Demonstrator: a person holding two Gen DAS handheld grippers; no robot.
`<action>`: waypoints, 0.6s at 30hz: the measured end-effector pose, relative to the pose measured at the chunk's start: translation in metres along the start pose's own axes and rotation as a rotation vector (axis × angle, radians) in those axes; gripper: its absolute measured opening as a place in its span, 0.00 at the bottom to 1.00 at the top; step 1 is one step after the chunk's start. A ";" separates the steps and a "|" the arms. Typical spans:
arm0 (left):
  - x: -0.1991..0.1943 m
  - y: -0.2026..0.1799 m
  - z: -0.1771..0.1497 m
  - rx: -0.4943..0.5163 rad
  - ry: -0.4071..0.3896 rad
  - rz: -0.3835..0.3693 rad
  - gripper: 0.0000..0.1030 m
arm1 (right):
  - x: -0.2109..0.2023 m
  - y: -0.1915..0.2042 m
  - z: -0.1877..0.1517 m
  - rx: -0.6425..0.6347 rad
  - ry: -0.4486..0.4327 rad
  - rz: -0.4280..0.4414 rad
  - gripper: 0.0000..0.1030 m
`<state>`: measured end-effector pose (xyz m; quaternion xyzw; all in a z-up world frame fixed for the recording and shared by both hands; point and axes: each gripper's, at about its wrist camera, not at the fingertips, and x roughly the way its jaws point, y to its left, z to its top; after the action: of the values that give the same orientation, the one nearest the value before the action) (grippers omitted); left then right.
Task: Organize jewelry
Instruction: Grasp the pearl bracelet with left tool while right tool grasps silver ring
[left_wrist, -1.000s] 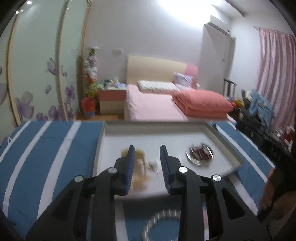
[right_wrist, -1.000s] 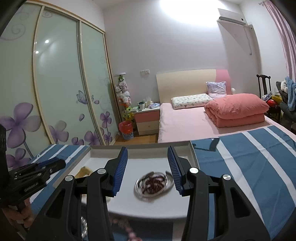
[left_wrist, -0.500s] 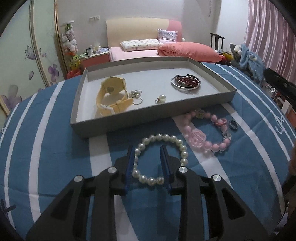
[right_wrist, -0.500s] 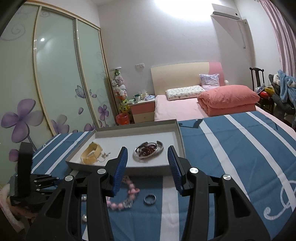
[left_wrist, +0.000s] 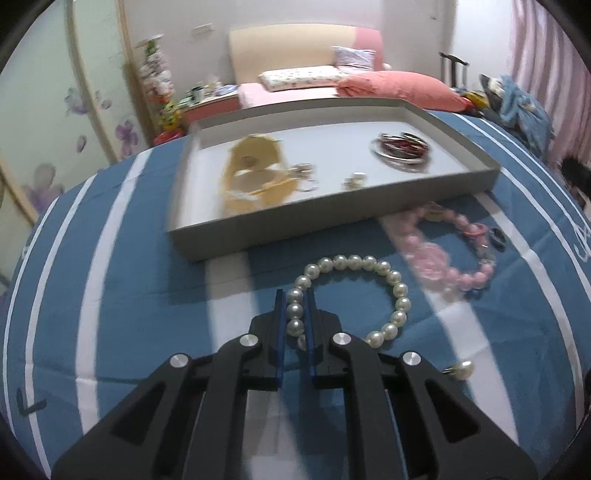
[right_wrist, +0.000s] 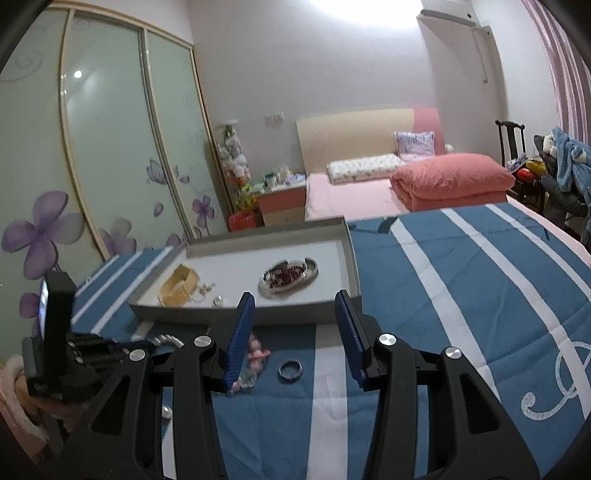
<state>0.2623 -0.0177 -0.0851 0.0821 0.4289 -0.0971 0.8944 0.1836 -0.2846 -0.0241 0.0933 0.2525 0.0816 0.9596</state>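
Observation:
My left gripper (left_wrist: 294, 299) is shut on the white pearl bracelet (left_wrist: 369, 263), which lies on the blue striped cloth in front of the grey tray (left_wrist: 332, 225). The tray holds a yellow watch (left_wrist: 255, 173), small earrings (left_wrist: 354, 181) and a red and silver bangle (left_wrist: 402, 147). A pink bead bracelet (left_wrist: 443, 254) and a dark ring (left_wrist: 496, 236) lie right of the pearls. A loose pearl earring (left_wrist: 461, 369) lies near my left gripper. My right gripper (right_wrist: 295, 314) is open and empty, above the dark ring (right_wrist: 290, 369) and the pink bracelet (right_wrist: 255, 358).
The blue and white striped cloth (right_wrist: 480, 295) covers the table. The left gripper's body (right_wrist: 55, 350) shows at the left of the right wrist view. A pink bed (right_wrist: 406, 184) and sliding wardrobe doors (right_wrist: 110, 147) stand behind the table.
My left gripper came down from facing the room to the pearl bracelet and closed its fingers on it. My right gripper lowered towards the ring and stayed open.

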 end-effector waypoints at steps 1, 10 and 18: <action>-0.001 0.008 -0.002 -0.018 0.001 0.014 0.10 | 0.004 0.000 -0.002 -0.008 0.026 -0.001 0.45; -0.013 0.072 -0.018 -0.139 0.009 0.104 0.10 | 0.039 0.011 -0.021 -0.106 0.254 -0.010 0.45; -0.016 0.075 -0.022 -0.145 0.008 0.098 0.10 | 0.067 0.020 -0.025 -0.140 0.381 -0.038 0.37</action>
<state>0.2543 0.0617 -0.0811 0.0384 0.4336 -0.0214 0.9000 0.2269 -0.2482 -0.0725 0.0042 0.4251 0.0969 0.9000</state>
